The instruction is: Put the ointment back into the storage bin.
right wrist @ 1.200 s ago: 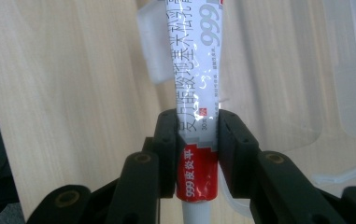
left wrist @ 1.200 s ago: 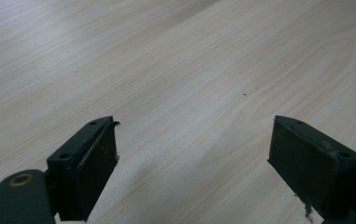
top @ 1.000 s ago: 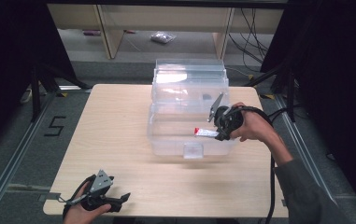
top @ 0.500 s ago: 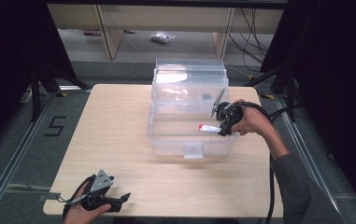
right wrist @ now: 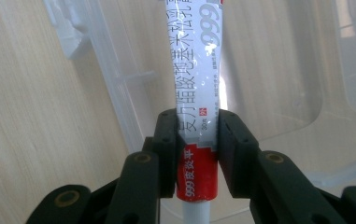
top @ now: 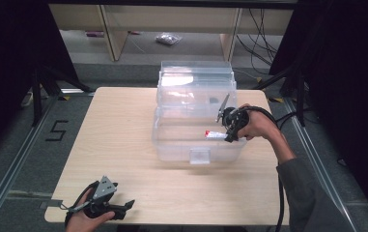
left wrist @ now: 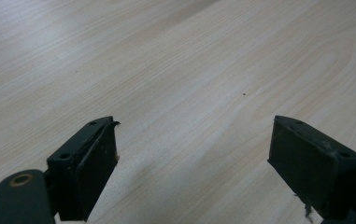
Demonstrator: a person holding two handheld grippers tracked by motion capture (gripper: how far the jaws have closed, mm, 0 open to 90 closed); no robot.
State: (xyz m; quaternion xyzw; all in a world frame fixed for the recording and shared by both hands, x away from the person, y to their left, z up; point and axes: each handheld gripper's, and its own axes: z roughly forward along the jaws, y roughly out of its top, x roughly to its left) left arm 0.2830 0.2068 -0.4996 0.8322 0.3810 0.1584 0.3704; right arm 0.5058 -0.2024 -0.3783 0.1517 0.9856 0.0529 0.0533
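Ointment tube (right wrist: 197,93), light and soft (dents if squeezed), pinched near its red end by right gripper (right wrist: 197,140) over clear bin (top: 196,145); left gripper (left wrist: 194,154) gaping, lower left.

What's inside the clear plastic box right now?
The clear plastic box shows a red-and-white tube over its open top, clamped in the right gripper. Through its walls I see nothing else, though glare blurs the back part and the open lid.
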